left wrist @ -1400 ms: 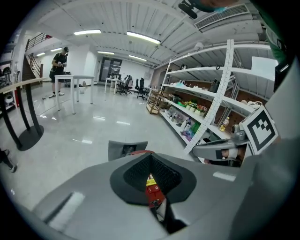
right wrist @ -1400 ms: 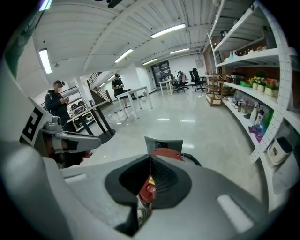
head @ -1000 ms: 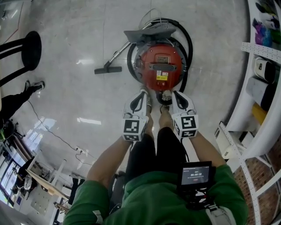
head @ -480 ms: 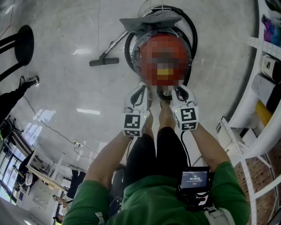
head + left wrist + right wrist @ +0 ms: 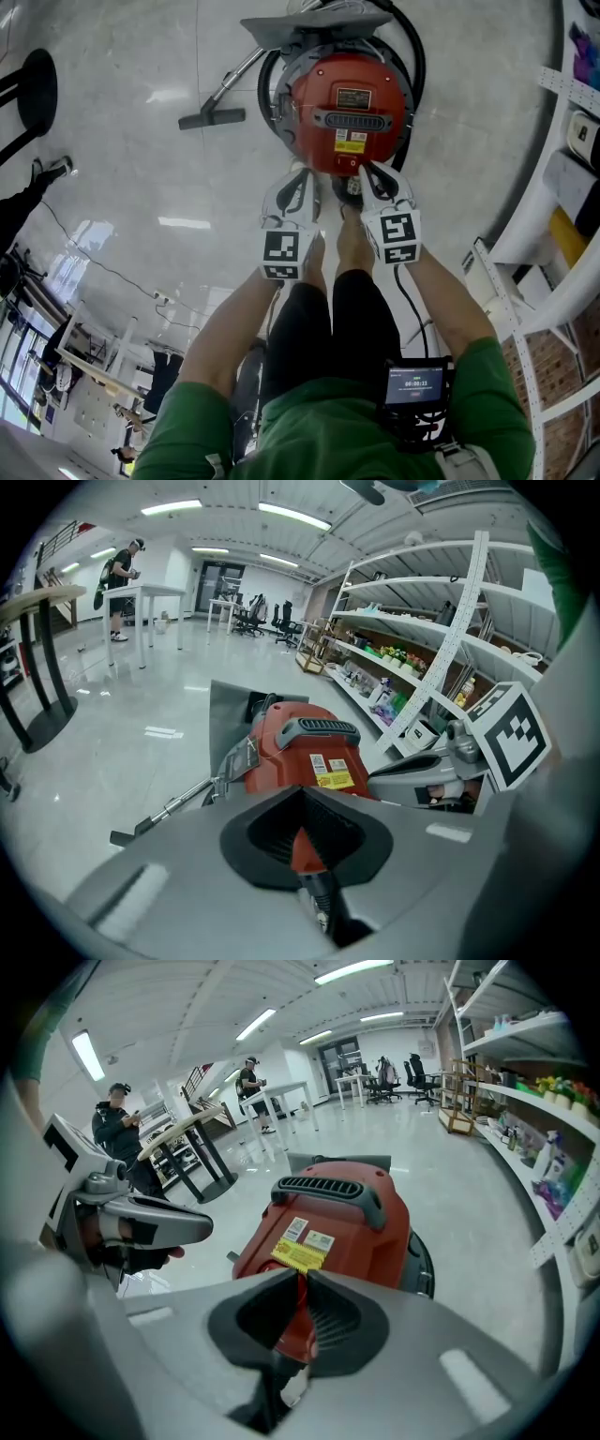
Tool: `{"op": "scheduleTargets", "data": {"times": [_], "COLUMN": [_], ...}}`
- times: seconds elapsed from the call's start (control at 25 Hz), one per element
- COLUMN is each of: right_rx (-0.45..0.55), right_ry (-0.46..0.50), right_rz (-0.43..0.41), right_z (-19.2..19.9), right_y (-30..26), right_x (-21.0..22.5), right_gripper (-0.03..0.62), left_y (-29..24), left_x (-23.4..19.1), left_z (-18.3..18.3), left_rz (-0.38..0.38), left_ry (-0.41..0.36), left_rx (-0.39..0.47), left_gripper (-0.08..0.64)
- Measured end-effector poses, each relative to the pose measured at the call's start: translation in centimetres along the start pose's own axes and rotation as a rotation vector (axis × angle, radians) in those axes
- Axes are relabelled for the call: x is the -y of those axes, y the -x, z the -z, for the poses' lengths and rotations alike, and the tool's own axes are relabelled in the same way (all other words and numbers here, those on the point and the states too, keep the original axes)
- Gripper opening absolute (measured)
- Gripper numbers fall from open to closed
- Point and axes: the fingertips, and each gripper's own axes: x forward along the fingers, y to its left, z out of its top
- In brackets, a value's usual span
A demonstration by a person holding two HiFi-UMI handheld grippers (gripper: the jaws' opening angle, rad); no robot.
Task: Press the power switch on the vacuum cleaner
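Right gripper, jaws together on nothing, is nearer: I see the red vacuum cleaner straight ahead, just beside its tips; left gripper likewise closed, empty.

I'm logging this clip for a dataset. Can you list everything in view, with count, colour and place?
vacuum cleaner: one, red canister with grey handle, on the floor ahead of the feet
hose: one, black, looped round the vacuum cleaner
floor nozzle: one, black, on a metal wand, left of the vacuum cleaner
stool: one, black, far left
cable: one, dark, across the floor at left
shelving: white, along the right, holding assorted goods
bystanders: two, dark clothes, by tables far behind
recorder: one, black, lit screen, on the person's chest
left hand-held gripper: grey-white, jaws together, empty, at the canister's near edge
right hand-held gripper: same, beside it
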Motion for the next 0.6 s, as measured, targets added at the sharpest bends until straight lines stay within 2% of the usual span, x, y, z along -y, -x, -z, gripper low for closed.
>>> {"op": "scheduleTargets", "data": {"times": [0.6], "right_rx": [-0.025], "right_ry": [-0.026], "right_rz": [-0.02], "right_z": [0.7], "right_y": [-0.9], "right_x": [-0.1], "right_gripper": [0.021], "left_y": [-1.5], "left_x": [-1.0], "left_z": [0.4], "left_rz": [0.012], "left_ry": [0.008], "left_rx": [-0.02], "left_gripper": [0.008]}}
